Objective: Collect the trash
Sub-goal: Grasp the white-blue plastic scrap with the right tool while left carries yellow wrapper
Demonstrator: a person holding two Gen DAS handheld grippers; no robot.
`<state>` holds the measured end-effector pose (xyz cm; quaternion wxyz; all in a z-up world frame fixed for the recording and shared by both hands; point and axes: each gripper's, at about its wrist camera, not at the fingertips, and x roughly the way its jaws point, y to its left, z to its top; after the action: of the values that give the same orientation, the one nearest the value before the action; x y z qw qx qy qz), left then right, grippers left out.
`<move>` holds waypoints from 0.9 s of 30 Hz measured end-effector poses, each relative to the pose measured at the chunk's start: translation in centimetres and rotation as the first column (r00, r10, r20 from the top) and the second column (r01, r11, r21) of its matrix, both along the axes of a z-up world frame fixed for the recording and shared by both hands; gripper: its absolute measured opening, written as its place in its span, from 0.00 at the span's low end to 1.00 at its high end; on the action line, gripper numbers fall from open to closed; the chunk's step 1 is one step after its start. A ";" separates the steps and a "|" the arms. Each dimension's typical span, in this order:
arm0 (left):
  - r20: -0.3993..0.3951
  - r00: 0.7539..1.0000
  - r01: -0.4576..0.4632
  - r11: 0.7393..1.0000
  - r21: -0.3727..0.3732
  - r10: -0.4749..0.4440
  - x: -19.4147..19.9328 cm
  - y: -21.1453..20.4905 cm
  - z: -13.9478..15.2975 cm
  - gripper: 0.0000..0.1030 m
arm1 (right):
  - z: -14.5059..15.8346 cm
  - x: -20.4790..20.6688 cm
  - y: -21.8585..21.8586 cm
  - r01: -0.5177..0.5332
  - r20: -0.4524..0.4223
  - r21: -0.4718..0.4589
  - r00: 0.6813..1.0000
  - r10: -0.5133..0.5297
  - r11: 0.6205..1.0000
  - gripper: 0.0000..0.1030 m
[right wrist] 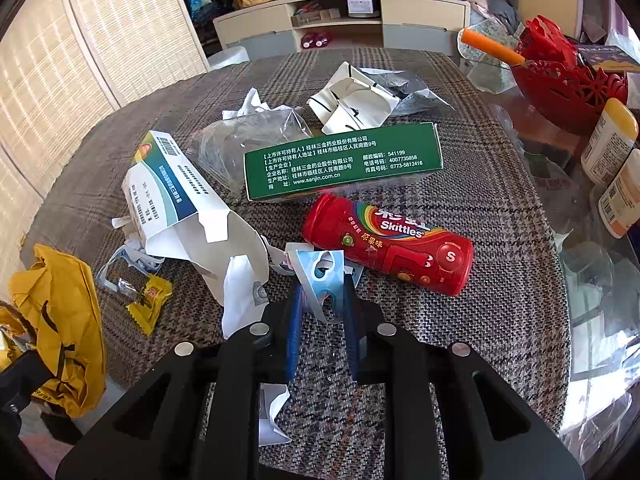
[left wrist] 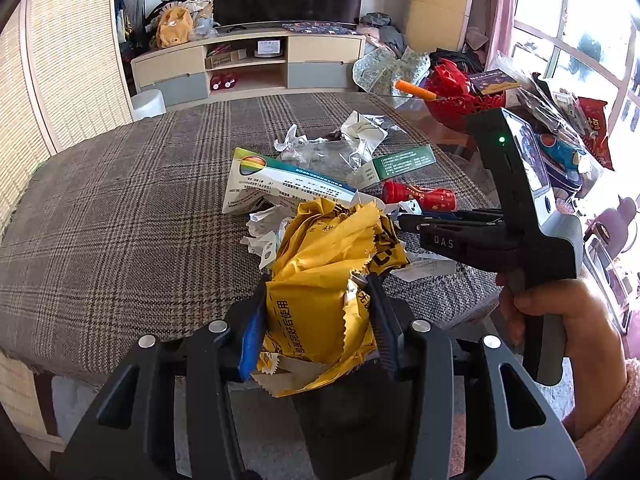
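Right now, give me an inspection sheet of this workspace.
Surface: grey plaid tablecloth over the table.
Job's things: crumpled yellow foil bag, torn white-and-blue carton, green cardboard box, clear plastic wrap, pale blue paper scrap.
Clutter: red Skittles tube, red openwork basket.
Grippers: left gripper clamps the yellow bag; right gripper pinches the blue scrap.
Cables: nothing seen.
Surroundings: beige TV cabinet.

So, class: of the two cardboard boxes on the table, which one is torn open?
The white-and-blue box, its end ripped open; the green box is intact.
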<state>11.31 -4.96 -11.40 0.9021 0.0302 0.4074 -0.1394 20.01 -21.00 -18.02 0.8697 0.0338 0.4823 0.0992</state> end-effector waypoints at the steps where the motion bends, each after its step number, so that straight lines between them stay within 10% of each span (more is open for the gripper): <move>1: 0.001 1.000 -0.004 1.000 -0.001 0.004 -0.1 0.1 0.1 0.43 | 0.3 -0.2 -0.2 0.000 0.004 0.002 1.000 0.000 1.000 0.19; 15: 0.064 0.998 -0.014 0.999 -0.047 0.017 -7.2 0.1 3.5 0.45 | 10.5 -12.9 -1.5 -0.022 0.196 0.026 0.980 0.016 0.999 0.19; 27: -0.141 0.990 0.005 0.999 -0.045 -0.011 -12.6 -1.1 -5.6 0.47 | 2.6 -20.6 -0.4 -0.021 0.017 0.041 1.000 0.021 0.999 0.20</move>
<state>-1.32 -6.04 -17.00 0.8708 0.0020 0.4669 -0.1537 -0.60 -21.38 -15.43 0.8716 0.0458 0.4734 0.1186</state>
